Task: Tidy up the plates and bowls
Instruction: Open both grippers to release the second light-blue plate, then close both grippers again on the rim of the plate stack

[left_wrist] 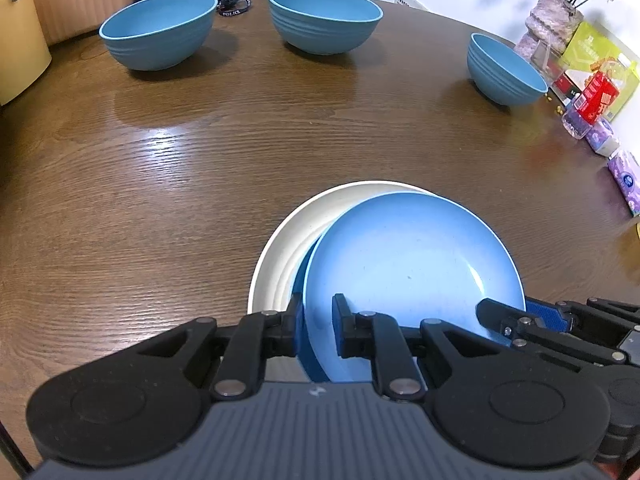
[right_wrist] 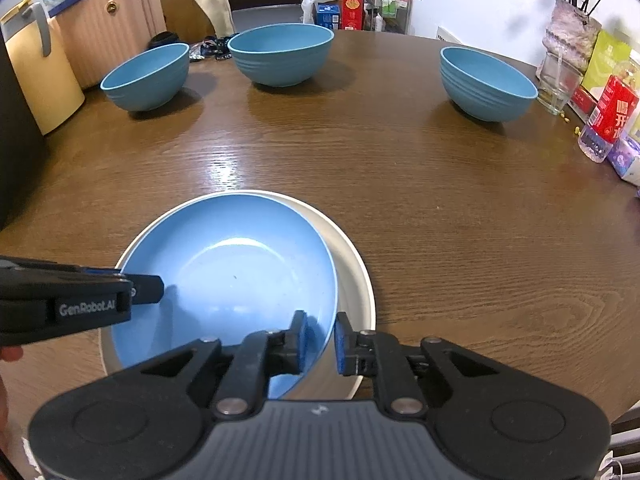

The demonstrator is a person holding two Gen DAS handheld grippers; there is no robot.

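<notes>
A light blue plate (left_wrist: 412,264) (right_wrist: 228,264) lies off-centre and slightly tilted on a white plate (left_wrist: 288,236) (right_wrist: 356,280) near the front of the brown table (left_wrist: 200,184). My left gripper (left_wrist: 320,322) (right_wrist: 152,290) is shut on the blue plate's near-left rim, one pad under it and one inside. My right gripper (right_wrist: 322,338) (left_wrist: 492,316) straddles the rim on the other side with a small gap at each pad, so it stands open. Three blue bowls (left_wrist: 158,32) (left_wrist: 324,20) (left_wrist: 504,72) stand apart along the far side, also visible in the right wrist view (right_wrist: 146,78) (right_wrist: 280,54) (right_wrist: 486,84).
Along the table's right edge stand a flower vase (right_wrist: 572,36), a glass (right_wrist: 558,84), a red-labelled bottle (right_wrist: 610,116) and packets (left_wrist: 624,176). A lanyard (left_wrist: 236,2) lies behind the bowls. Suitcases (right_wrist: 108,24) stand past the left edge. Bare wood lies between plates and bowls.
</notes>
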